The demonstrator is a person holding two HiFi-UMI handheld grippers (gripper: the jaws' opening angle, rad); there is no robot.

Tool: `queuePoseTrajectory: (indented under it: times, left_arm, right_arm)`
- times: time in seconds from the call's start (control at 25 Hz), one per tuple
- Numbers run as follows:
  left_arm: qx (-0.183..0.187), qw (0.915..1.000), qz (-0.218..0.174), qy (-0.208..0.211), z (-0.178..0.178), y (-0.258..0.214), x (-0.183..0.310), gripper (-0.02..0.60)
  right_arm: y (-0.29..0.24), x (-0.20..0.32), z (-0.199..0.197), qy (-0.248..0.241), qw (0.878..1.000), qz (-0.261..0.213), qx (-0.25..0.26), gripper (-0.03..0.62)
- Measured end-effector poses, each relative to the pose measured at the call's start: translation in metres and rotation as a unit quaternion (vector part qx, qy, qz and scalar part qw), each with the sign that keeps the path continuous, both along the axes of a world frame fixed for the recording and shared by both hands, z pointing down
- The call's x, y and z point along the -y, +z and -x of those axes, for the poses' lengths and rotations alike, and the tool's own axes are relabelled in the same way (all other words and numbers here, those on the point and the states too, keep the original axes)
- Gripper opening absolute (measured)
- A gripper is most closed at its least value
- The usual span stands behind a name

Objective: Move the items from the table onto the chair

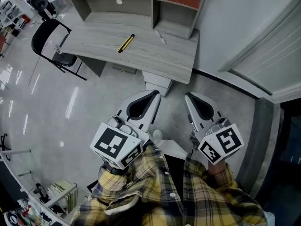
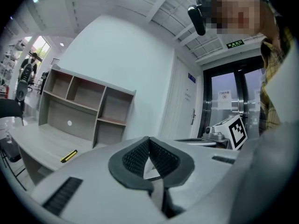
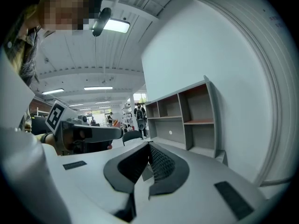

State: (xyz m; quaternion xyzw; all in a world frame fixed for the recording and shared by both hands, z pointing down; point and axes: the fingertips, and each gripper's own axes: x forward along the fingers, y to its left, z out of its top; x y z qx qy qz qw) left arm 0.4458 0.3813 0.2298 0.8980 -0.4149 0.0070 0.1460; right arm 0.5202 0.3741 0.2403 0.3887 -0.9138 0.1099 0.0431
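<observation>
A yellow and black utility knife (image 1: 125, 43) lies on the pale wooden table (image 1: 160, 62), and it also shows in the left gripper view as the knife (image 2: 68, 156). A thin pale stick-like item (image 1: 161, 37) lies further right on the table. The black chair (image 1: 51, 44) stands at the table's left end. My left gripper (image 1: 155, 94) and right gripper (image 1: 188, 95) hover side by side over the floor, short of the table's near edge. Both are shut with nothing between the jaws, as the left gripper (image 2: 149, 139) and right gripper (image 3: 149, 144) show in their own views.
An open shelf unit (image 1: 136, 4) stands along the table's back edge. A white wall and a door (image 1: 263, 55) are to the right. Glossy floor (image 1: 94, 107) stretches left, with cluttered racks (image 1: 51, 197) at the lower left. People stand far off (image 3: 138, 115).
</observation>
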Motion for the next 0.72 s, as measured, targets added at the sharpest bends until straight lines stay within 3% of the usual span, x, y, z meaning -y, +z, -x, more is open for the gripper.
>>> queuePoseTrajectory:
  times: [0.36, 0.72]
  left_arm:
    - [0.002, 0.9991, 0.007, -0.042, 0.028, 0.012, 0.029, 0.005]
    - [-0.004, 0.9984, 0.015, -0.055, 0.099, 0.018, 0.082, 0.005]
  right_arm:
    - [0.016, 0.029, 0.020, -0.030, 0.999, 0.013, 0.004, 0.017]
    - [0.022, 0.085, 0.087, -0.034, 0.999, 0.026, 0.003, 0.017]
